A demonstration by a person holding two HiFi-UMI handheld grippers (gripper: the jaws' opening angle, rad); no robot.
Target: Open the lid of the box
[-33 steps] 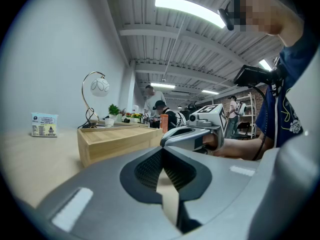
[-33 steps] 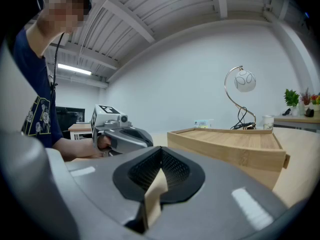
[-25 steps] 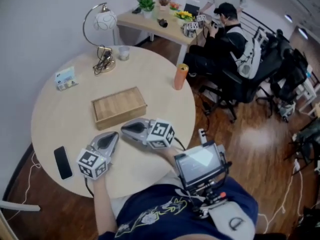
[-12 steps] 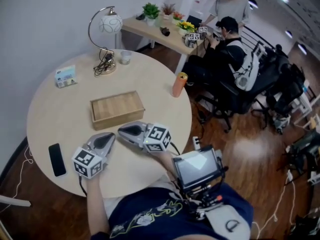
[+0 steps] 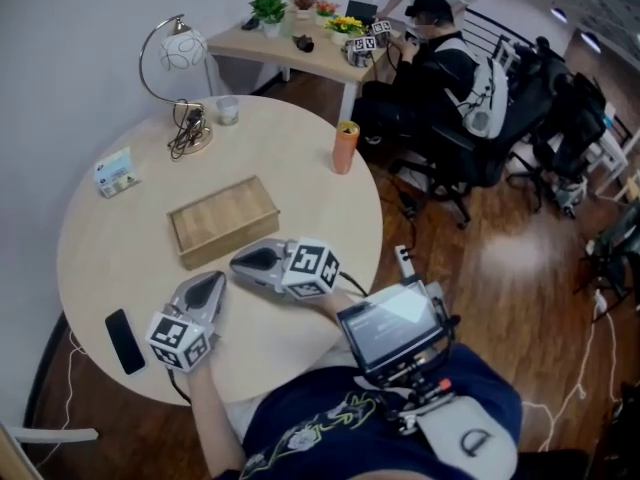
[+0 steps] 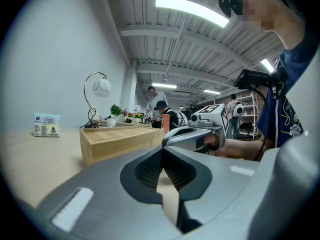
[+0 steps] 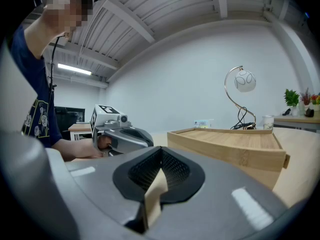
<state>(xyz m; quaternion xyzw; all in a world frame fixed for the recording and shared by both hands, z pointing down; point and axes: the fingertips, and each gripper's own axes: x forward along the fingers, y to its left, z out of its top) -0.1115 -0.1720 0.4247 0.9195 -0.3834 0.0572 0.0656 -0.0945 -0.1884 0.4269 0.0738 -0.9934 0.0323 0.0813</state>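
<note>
Currently my left gripper (image 5: 214,280) and right gripper (image 5: 238,261) both closed and empty, near front edge of box (image 5: 240,240), lid (image 5: 215,211) down, strip of desk (image 5: 120,253) between.

White wall (image 5: 60,48), wooden floor (image 5: 500,258), round table (image 5: 285,153), side desk (image 5: 268,44)

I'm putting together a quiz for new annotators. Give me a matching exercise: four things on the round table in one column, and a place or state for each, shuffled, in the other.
Things:
1. wooden box
2. phone
3. orange cup
4. lamp

Places or states:
A. upright at the right-hand edge of the table
B. lying flat near the front left edge
C. at the far left edge, white globe shade
D. mid-table, lid shut

Pairs: 1-D, 2-B, 3-A, 4-C
</note>
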